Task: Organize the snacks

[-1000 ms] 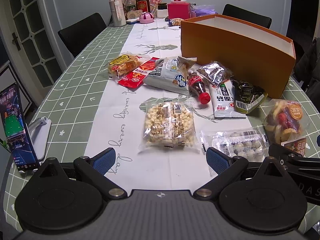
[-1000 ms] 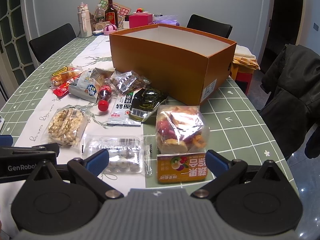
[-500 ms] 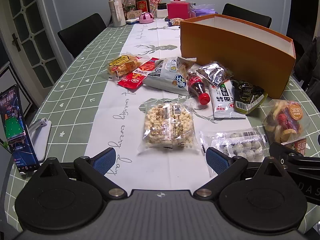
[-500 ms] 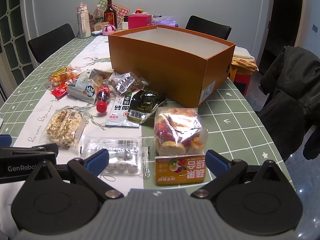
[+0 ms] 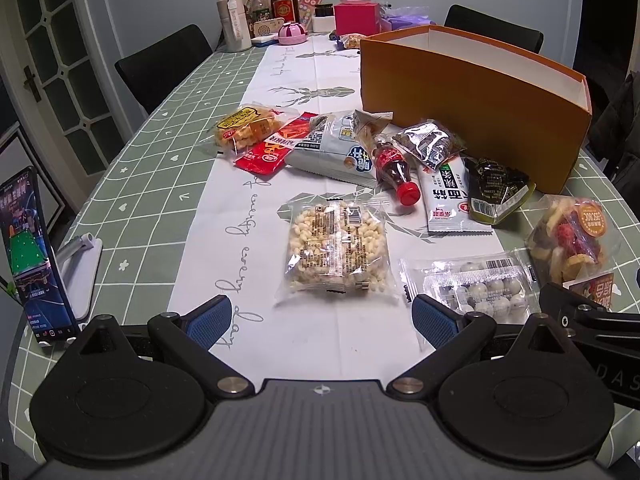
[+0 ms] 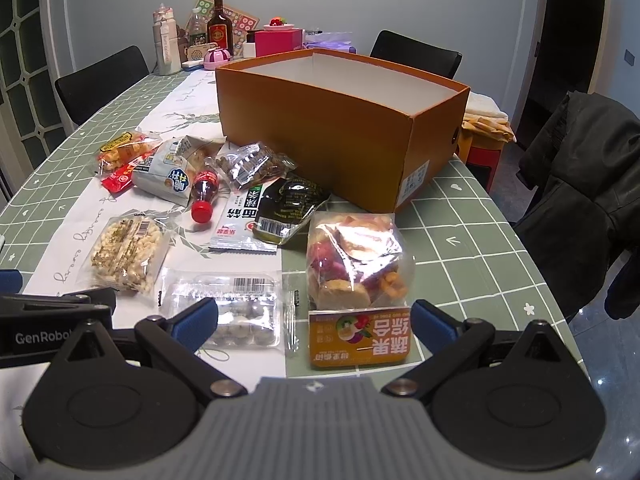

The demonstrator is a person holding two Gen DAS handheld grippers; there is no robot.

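Several snack packs lie on the table in front of an open orange box [image 6: 344, 120], also in the left wrist view [image 5: 472, 104]. My right gripper [image 6: 314, 322] is open, its fingers on either side of the near end of a dried fruit bag [image 6: 356, 264] with an orange label. My left gripper [image 5: 320, 316] is open and empty, just short of a puffed grain pack [image 5: 338, 252]. A clear pack of round sweets [image 6: 232, 304] lies between the two. A small cola bottle [image 5: 394, 170], a white noodle pack [image 5: 450, 196] and a dark green pack [image 5: 496, 196] lie near the box.
A phone on a white stand [image 5: 32, 256] is at the table's left edge. Bottles, a pink box [image 5: 356, 18] and clutter stand at the far end. Black chairs surround the table. A dark jacket [image 6: 580, 184] hangs on the right.
Both grippers have moved slightly forward toward the snacks; the fruit bag now sits closer between my right fingers. Nothing on the table has moved.
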